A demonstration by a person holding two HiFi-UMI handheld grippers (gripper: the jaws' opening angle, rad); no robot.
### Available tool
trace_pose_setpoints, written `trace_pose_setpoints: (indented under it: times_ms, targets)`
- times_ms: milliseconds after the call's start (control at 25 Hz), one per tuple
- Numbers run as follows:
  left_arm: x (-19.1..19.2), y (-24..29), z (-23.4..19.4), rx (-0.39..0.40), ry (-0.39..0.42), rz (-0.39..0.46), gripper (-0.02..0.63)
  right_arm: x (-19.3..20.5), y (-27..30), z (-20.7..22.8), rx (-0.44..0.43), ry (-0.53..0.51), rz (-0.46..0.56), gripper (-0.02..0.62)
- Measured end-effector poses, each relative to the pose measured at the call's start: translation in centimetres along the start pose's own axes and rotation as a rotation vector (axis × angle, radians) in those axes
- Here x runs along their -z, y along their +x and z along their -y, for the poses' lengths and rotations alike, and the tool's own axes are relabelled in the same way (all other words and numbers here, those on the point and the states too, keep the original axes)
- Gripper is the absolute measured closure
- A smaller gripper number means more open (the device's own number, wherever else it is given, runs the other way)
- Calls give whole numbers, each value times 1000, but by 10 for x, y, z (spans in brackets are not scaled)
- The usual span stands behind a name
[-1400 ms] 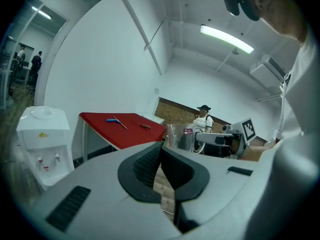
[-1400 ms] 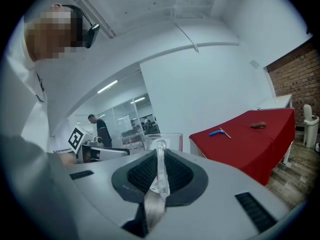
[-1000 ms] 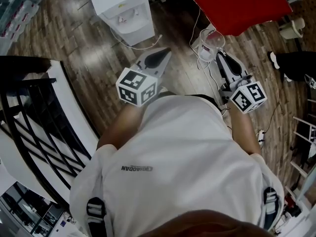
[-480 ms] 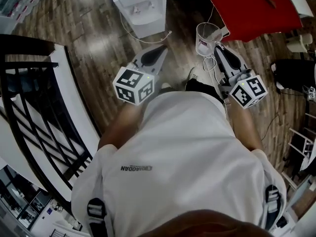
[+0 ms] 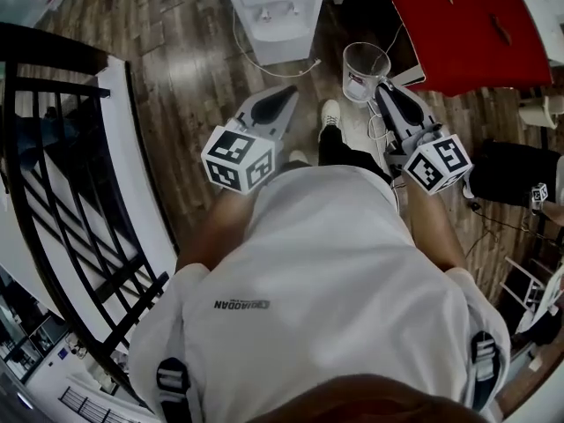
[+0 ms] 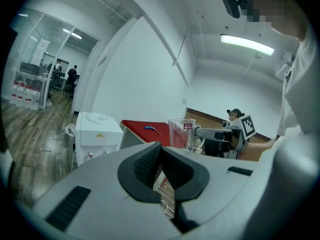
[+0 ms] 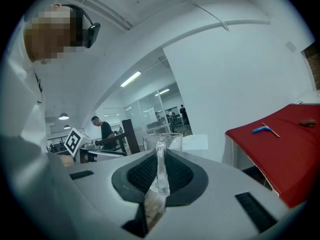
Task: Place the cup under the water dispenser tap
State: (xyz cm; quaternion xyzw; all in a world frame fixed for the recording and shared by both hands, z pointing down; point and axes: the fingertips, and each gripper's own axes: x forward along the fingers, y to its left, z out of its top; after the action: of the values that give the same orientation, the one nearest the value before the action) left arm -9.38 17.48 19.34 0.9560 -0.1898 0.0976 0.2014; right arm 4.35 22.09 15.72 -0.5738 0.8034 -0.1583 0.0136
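Observation:
The white water dispenser [image 5: 275, 7] stands on the wood floor at the top of the head view and shows at the left in the left gripper view [image 6: 97, 134]. A clear glass cup [image 5: 364, 69] with a red label hangs in the air to the dispenser's right. My right gripper [image 5: 386, 93] is shut on the cup's handle [image 7: 160, 171], which stands upright between the pads. The cup [image 6: 182, 134] is also in the left gripper view, level with the dispenser's top. My left gripper [image 5: 291, 95] is shut and holds nothing, pointing toward the dispenser.
A red-topped table [image 5: 476, 25] stands just right of the dispenser, with a blue pen [image 7: 262, 129] on it. A black stair railing [image 5: 53, 148] fills the left. A white cable [image 5: 264, 60] lies on the floor before the dispenser. Other people stand far off.
The person has walked and turned toward the dispenser, which has shifted from upper left to top centre. Both grippers came along, the cup still in the right one.

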Motion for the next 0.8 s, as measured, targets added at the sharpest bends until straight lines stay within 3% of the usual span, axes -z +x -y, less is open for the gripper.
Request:
trace_pose_setpoints:
  times_ms: [800]
  targets:
    - [-4,-10,-46,-135,-33,14,611,12,64,10,-100,2,-47,546]
